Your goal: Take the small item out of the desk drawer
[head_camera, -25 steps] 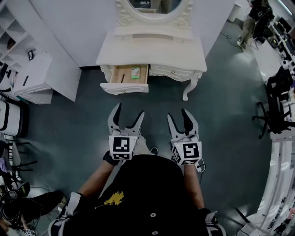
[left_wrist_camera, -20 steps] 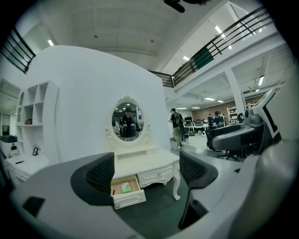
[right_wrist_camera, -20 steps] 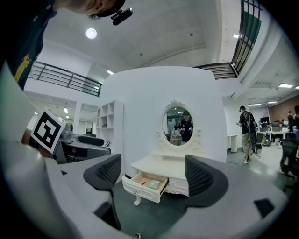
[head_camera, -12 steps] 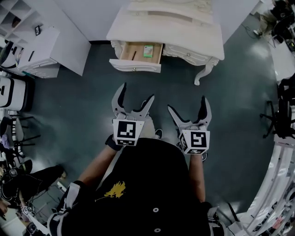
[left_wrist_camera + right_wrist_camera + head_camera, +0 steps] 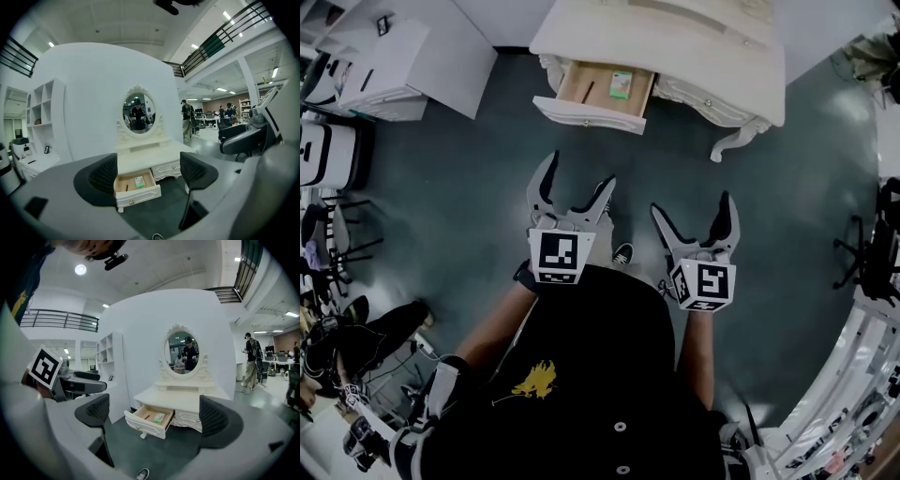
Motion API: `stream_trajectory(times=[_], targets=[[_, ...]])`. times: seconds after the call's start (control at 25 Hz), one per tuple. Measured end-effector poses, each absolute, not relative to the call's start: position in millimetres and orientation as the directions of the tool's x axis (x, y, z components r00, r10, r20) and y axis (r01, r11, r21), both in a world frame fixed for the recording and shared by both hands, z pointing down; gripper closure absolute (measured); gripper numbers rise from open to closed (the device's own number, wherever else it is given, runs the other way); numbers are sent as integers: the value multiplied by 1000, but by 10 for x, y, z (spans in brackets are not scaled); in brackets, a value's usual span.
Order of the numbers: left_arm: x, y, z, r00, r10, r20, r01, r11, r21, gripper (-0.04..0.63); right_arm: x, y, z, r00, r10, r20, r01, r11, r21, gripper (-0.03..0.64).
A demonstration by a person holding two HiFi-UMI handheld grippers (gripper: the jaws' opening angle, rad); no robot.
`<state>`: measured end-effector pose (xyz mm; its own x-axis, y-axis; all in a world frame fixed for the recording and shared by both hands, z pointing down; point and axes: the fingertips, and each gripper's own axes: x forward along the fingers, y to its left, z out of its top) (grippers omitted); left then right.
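Note:
A white dressing table stands ahead with its left drawer pulled out. In the drawer lies a small green item, also seen in the left gripper view and the right gripper view, beside a thin dark stick. My left gripper and right gripper hang side by side over the floor, well short of the drawer. Both sets of jaws have just been opening and now stand wide with nothing between them.
A white cabinet stands left of the table, with a chair further left. An oval mirror tops the table. The person's shoe shows on the dark floor between the grippers. More chairs and people are at the right.
Both grippers have moved toward the dressing table and sunk a little. The right jaws have spread much wider, the left slightly. The drawer now sits closer in view.

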<state>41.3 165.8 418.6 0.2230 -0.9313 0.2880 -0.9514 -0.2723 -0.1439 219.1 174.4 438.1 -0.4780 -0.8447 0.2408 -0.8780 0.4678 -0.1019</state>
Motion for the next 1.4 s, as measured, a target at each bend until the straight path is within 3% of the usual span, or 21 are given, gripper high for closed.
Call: stream_trajectory(times=[0.24, 0.84, 1.12, 1.4], targets=[[205, 963, 4284, 227, -918, 327, -952, -280, -127, 176, 2037, 1076, 4499, -468, -831, 300, -883, 458, -108, 30], [-616, -481, 4159, 287, -904, 316, -945, -321, -58, 176, 1344, -438, 3955, -399, -874, 277, -910, 415, 1, 48], [-636, -1016, 4282, 393, -856, 337, -908, -420, -8, 176, 1056, -858, 4015, -330, -892, 309, -937, 349, 5, 57], [-642, -1476, 4681, 440, -813, 382, -890, -453, 60, 176, 687, -1167, 4252, -348, -867, 357, -929, 371, -5, 91]])
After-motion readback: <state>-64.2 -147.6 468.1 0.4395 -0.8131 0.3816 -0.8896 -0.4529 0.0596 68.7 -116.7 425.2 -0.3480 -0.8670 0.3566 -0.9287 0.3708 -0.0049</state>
